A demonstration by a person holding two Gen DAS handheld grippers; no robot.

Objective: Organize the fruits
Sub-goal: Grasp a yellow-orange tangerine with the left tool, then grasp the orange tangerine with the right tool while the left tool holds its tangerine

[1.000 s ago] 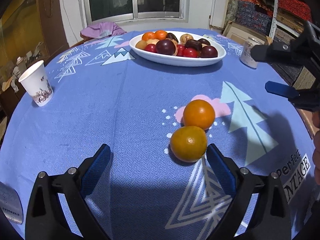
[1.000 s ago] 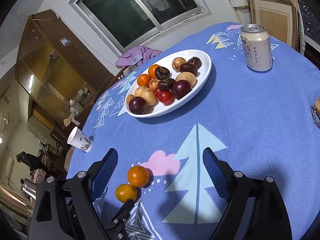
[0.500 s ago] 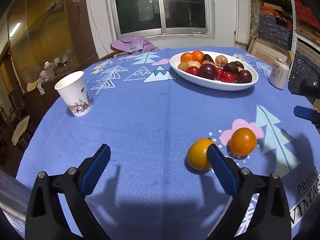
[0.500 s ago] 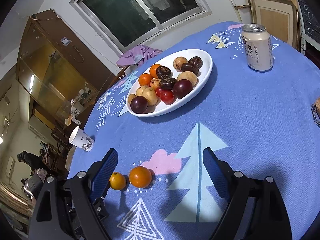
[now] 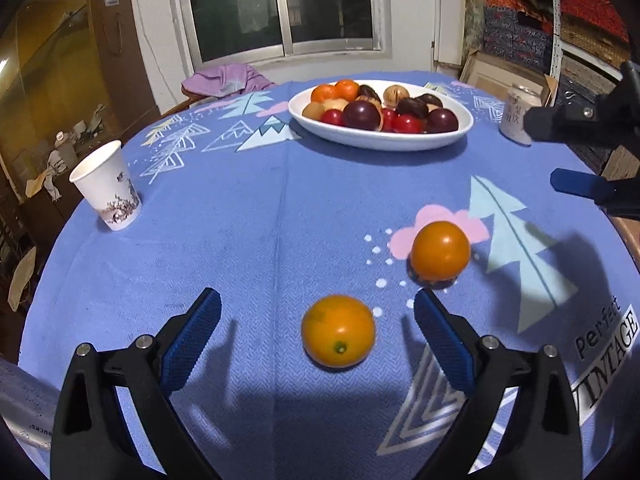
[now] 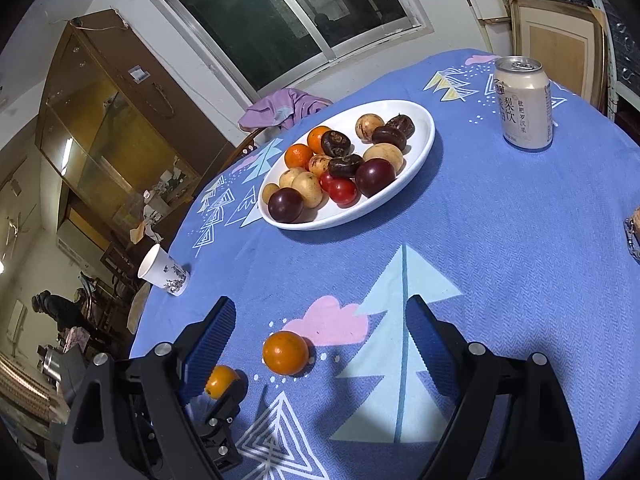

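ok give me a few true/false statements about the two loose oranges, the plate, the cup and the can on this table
1. Two oranges lie on the blue tablecloth outside the white plate. True: the near orange and the far orange.
2. The left gripper is clamped on the near orange. False: its jaws stand open, the orange between them untouched.
3. The two loose oranges touch each other. False: bare cloth shows between them.
4. The paper cup stands upright. True.
5. The can lies on its side. False: it stands upright.
6. The right gripper holds nothing. True: its jaws are open.
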